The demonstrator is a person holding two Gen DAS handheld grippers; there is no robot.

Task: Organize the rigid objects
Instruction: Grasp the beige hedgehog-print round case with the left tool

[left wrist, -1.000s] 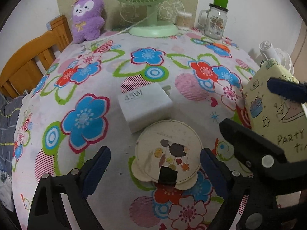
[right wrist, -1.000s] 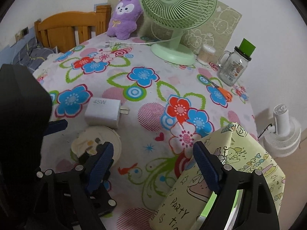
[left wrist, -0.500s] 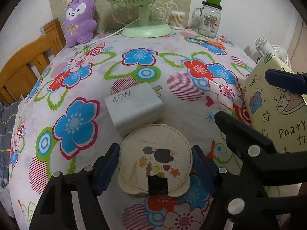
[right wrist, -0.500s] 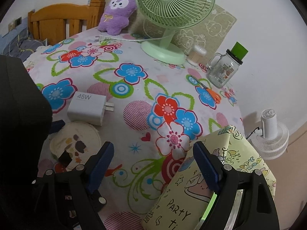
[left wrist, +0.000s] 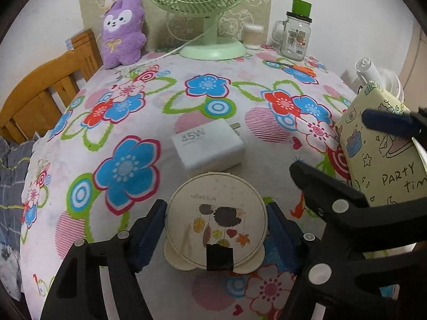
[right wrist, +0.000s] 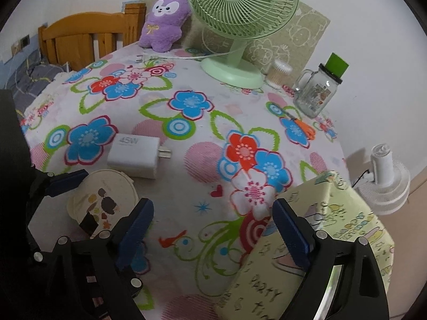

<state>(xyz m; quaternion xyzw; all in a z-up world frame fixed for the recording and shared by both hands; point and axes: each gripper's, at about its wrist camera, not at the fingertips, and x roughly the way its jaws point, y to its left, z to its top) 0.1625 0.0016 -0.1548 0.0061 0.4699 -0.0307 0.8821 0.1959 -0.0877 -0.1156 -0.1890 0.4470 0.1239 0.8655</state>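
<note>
A round cream case with a hedgehog picture and a black tape patch sits between the fingers of my left gripper. Both blue pads press on its sides. Just beyond it a white 45W charger lies on the floral tablecloth. My right gripper hovers at the table's near right with its jaws opening. Its right finger lies against a yellow "Party time" bag, and no pad pair presses on the bag. The case and charger also show in the right wrist view.
Along the back stand a green fan, a purple plush, a cotton-swab jar and a glass mug jar with a green lid. Orange scissors lie nearby. A wooden chair stands left, a white fan off the right edge.
My left gripper came forward around the round case and its jaws closed onto the case's sides. The right gripper stayed put with its jaws slightly wider.
</note>
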